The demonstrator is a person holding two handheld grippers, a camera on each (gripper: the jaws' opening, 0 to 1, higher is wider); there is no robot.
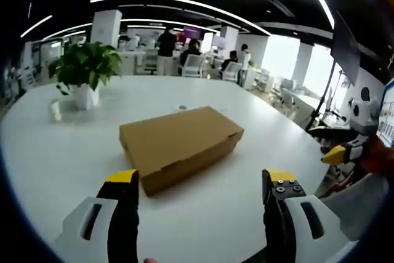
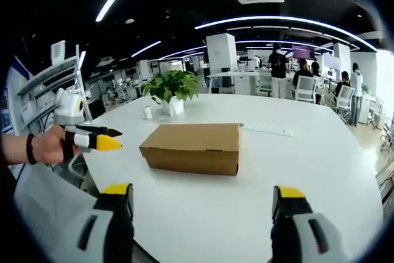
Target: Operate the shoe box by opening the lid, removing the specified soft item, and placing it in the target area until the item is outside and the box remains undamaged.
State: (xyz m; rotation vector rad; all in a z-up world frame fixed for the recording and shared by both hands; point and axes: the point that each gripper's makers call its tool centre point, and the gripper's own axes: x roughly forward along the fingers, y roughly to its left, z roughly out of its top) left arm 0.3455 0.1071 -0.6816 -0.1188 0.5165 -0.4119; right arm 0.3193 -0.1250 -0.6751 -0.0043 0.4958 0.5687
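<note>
The shoe box (image 1: 180,145) is sitting lid-closed near the middle of the white bench (image 1: 55,152), with bare surface lying all around it up to the curved edge. The left gripper (image 1: 202,184) and right gripper (image 2: 203,198) are hovering spread wide, short of the box. A potted plant (image 2: 172,89) is standing well behind

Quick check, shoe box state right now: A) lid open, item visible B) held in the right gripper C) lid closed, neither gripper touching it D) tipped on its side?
C: the shoe box lies flat on the white table with its lid shut, and the left gripper and right gripper both hover open, short of it.
</note>
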